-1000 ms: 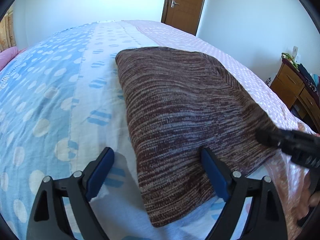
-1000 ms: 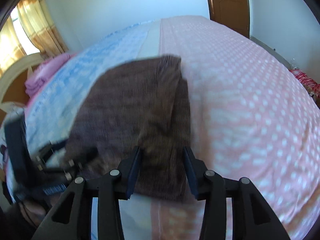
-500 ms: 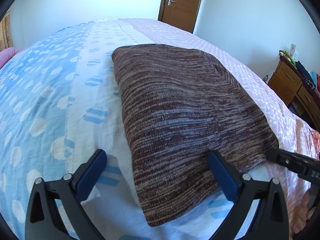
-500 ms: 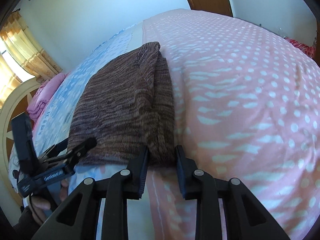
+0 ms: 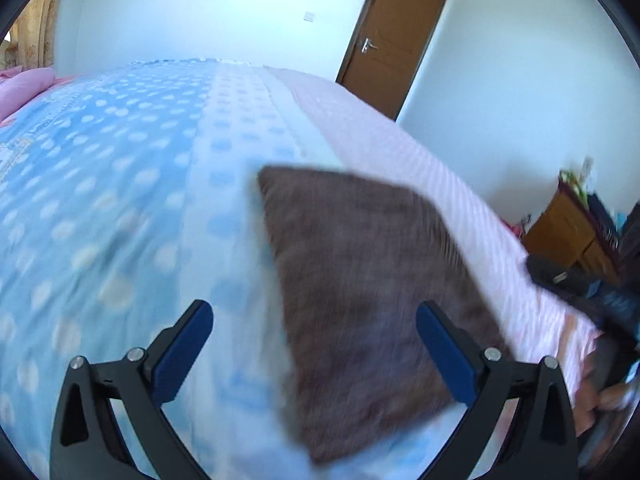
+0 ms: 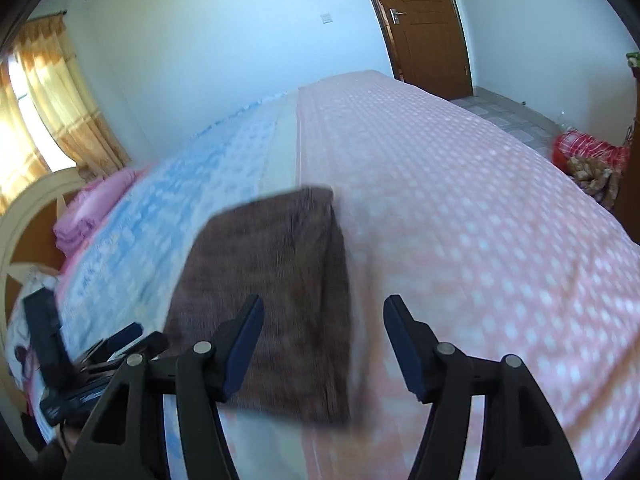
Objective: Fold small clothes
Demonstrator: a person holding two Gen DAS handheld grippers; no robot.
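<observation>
Left wrist: both claws released above folded brown sweater on bed.

Black left claw and right claw, blue-padded fingers, silver pivot screws.

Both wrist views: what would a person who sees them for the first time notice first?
The eye goes first to the brown sweater, folded into a neat rectangle on the bed, where the blue dotted half meets the pink one. Next come the two grippers, left gripper and right gripper, both wide open above it and holding nothing. Far behind stands a closed brown door.
</observation>
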